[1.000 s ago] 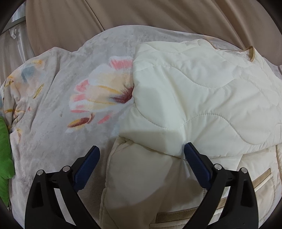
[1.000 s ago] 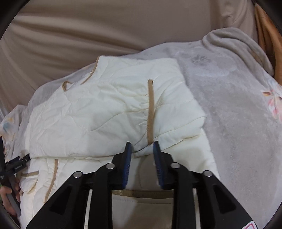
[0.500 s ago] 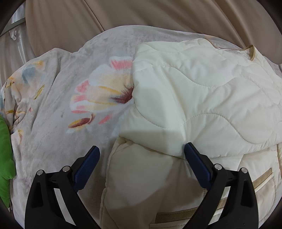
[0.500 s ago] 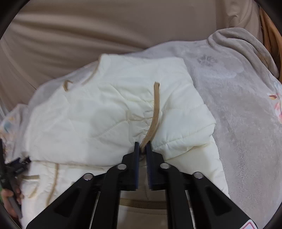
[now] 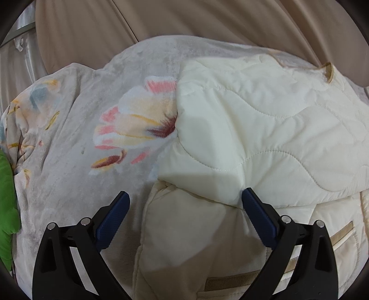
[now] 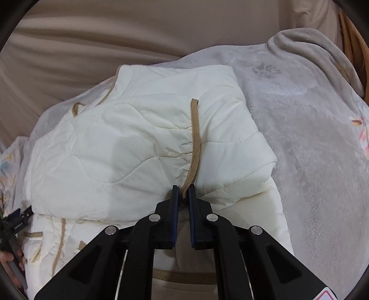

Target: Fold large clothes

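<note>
A cream quilted jacket (image 5: 265, 138) with tan trim lies folded on a pale floral blanket (image 5: 69, 161). My left gripper (image 5: 185, 195) stands wide open over the jacket's near left corner, and its right fingertip (image 5: 248, 196) sits at the edge of the folded-over layer. In the right wrist view, the same jacket (image 6: 129, 143) shows a sleeve end with a tan trim strip (image 6: 194, 138) running towards me. My right gripper (image 6: 183, 189) is shut on the near end of that strip, with the fabric puckered around the pinch.
The blanket (image 6: 311, 138) spreads to the right of the jacket. Beige draped fabric (image 5: 207, 18) rises behind the surface. A green cloth (image 5: 7, 207) lies at the far left edge. A hand (image 6: 9, 260) with the other gripper shows at the right view's lower left.
My right gripper closed on the tan trim strip and edged forward, bunching the sleeve fabric. The left gripper and its view stayed the same.
</note>
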Motion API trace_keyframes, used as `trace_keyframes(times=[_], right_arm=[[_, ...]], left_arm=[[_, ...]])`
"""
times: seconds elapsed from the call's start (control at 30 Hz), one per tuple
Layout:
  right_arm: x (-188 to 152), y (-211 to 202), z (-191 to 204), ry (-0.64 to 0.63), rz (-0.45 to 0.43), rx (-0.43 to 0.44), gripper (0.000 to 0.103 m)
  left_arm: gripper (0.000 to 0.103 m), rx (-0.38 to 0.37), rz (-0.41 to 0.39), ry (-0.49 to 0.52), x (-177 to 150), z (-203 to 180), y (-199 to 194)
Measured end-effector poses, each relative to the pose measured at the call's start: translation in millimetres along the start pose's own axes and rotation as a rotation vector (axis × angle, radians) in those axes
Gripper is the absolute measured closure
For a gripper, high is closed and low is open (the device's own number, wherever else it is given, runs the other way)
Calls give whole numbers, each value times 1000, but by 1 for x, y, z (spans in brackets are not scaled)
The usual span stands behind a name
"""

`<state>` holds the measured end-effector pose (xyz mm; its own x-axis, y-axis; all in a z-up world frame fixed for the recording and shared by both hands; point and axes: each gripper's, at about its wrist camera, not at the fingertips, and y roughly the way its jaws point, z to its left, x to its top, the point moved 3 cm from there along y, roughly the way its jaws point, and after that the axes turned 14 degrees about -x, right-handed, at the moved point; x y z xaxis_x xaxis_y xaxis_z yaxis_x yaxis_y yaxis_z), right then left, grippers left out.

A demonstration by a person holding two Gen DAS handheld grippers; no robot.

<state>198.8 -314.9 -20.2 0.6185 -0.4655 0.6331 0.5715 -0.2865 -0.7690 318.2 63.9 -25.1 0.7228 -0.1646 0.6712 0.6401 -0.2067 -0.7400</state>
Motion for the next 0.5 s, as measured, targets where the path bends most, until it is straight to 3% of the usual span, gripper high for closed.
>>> trace_keyframes(times=[0.1,0.17,0.27,0.4,0.5], right_arm=[[0,-15,-14,39,-15,-15,93],[8,-30,-20,48,-48,-34,85],[27,-50,-11,40,-90,13,84],[54,-55,39,-69,-109,61,85],[65,-38,79,-172,-110,80,85]], left_arm=[[9,-32,-61,-26,2,7,-27],[9,-77,-101,-47,9,12,-49],[9,-127,-142,-57,35,10,-71],[9,-190,-170,-6,78,-23,-73],[9,-216,-161,50,103,-59,-48]])
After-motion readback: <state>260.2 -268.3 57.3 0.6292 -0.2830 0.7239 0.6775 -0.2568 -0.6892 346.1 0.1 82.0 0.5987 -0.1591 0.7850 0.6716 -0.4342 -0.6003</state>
